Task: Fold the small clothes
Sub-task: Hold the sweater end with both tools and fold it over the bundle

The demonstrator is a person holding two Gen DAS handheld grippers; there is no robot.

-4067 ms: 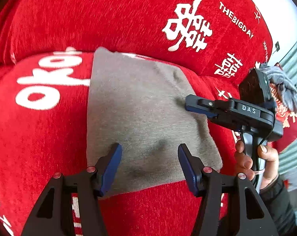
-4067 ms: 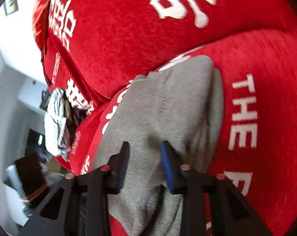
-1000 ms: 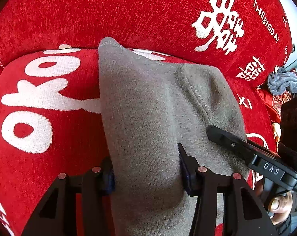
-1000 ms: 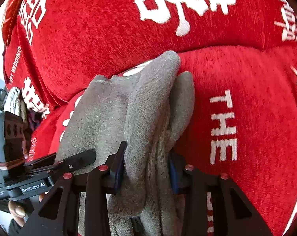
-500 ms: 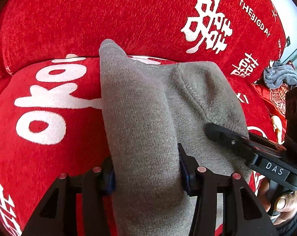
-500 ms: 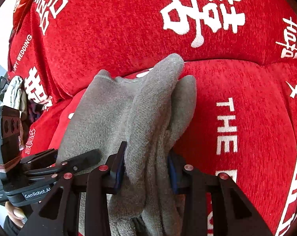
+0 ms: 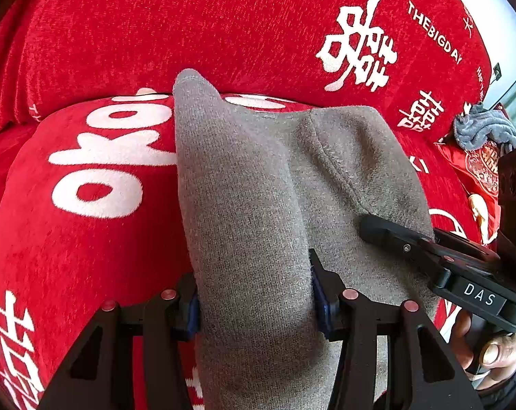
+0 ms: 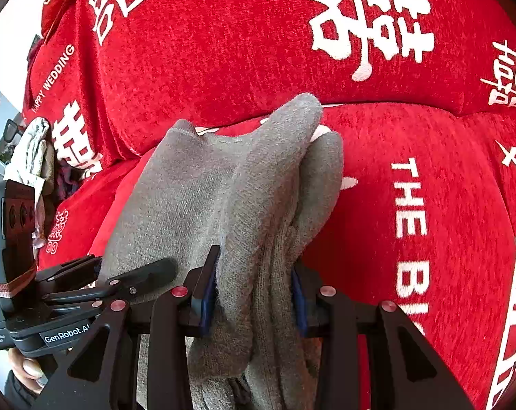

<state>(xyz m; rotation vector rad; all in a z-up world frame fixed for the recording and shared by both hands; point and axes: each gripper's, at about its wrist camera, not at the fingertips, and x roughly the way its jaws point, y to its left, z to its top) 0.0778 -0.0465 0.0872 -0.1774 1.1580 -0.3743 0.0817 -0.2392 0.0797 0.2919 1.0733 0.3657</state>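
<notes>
A small grey knit garment [image 7: 258, 188] hangs folded between both grippers above a red sofa cover. My left gripper [image 7: 254, 294] is shut on a thick bunch of its left edge, and the cloth fills the space between the blue pads. My right gripper [image 8: 252, 294] is shut on the right edge of the grey garment [image 8: 223, 205], with several layers bunched between its pads. The right gripper [image 7: 428, 249] also shows at the right of the left wrist view. In the right wrist view the left gripper [image 8: 131, 280] appears at the lower left. The garment's far end still touches the seat.
The red sofa cover [image 7: 87, 239] with white lettering covers seat and backrest [image 8: 223, 34]. A grey cloth [image 7: 480, 126] lies on a red cushion at the far right. A pale rag [image 8: 32, 150] sits at the sofa's left end. A hand [image 7: 490, 345] holds the right gripper's handle.
Both grippers have lifted and pulled back with the garment, so more of the sofa backrest shows. The grips have not changed.
</notes>
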